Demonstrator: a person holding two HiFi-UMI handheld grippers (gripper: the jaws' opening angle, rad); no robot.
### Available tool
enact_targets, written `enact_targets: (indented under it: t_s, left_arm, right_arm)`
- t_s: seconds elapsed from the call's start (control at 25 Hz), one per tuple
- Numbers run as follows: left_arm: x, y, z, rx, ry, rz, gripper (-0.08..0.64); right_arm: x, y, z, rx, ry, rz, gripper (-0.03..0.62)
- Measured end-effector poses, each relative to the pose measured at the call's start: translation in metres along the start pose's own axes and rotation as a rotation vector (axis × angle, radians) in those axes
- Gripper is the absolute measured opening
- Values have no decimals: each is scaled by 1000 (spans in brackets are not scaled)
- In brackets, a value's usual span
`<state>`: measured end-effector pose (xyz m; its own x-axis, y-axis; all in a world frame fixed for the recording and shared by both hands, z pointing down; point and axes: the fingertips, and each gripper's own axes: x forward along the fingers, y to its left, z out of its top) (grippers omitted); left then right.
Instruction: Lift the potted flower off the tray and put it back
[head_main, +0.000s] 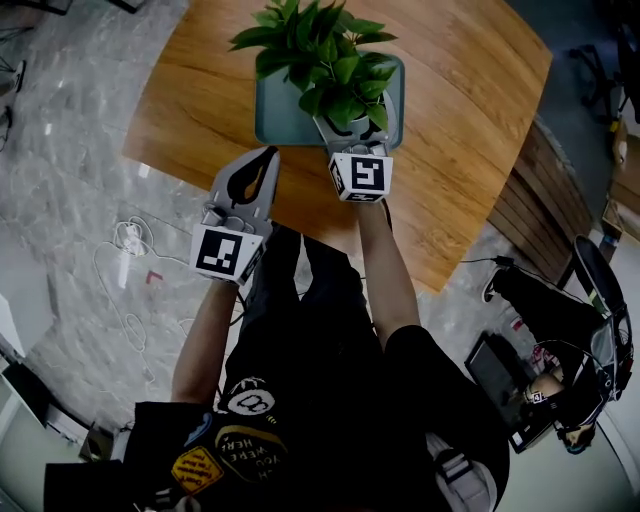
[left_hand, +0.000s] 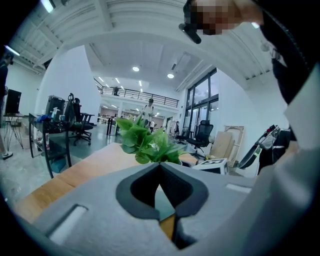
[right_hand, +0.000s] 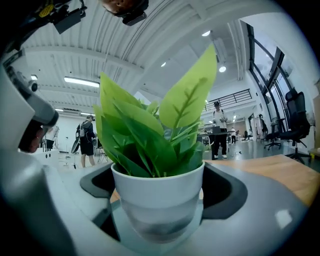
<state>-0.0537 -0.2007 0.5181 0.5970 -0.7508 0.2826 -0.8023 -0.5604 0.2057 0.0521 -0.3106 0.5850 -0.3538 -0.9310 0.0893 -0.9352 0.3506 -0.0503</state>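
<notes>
The potted flower (right_hand: 157, 192) sits tight between the wide jaws of the right gripper (head_main: 356, 140). It is over the near right part of the tray (head_main: 275, 120) and seems just off it. The tray lies on the counter (head_main: 470, 130). The left gripper (head_main: 268, 155) is closed and empty, beside the tray. This looks like the lifting step; next the pot must go down gently, upright, onto the tray

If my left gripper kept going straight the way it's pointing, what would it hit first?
Probably the near edge of the tray, just ahead of the left gripper, whose tips are closed. If it passes above that edge, the leaves of the potted flower come next; depth is hard to judge.
</notes>
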Motion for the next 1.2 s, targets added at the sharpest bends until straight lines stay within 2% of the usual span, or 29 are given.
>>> enact_targets:
  t_s: [0.24,0.4,0.68,0.76,1.04,1.2]
  left_arm:
    - [11,10,57,43,-55,62,0]
    - [-5,-5,99,81,-101,86,0]
    - [-28,-26,185,126,-187,76,0]
    - [-30,-30,193,133,-198,65,0]
    - [-23,-41,187,107,-188,35,0]
    - [-19,-41,185,117,-175,68,1]
  right_arm:
    - [-14,-7,71,6,-24,26,522]
    - [-43,-7,124,7,-47,33,522]
    - [-67,-2,207,-10,-80,34,522]
    - [-70,0,215,-13,-92,32,522]
    - [-73,2,225,-24,-118,40,522]
    - [-75,3,227,-26,-121,44,523]
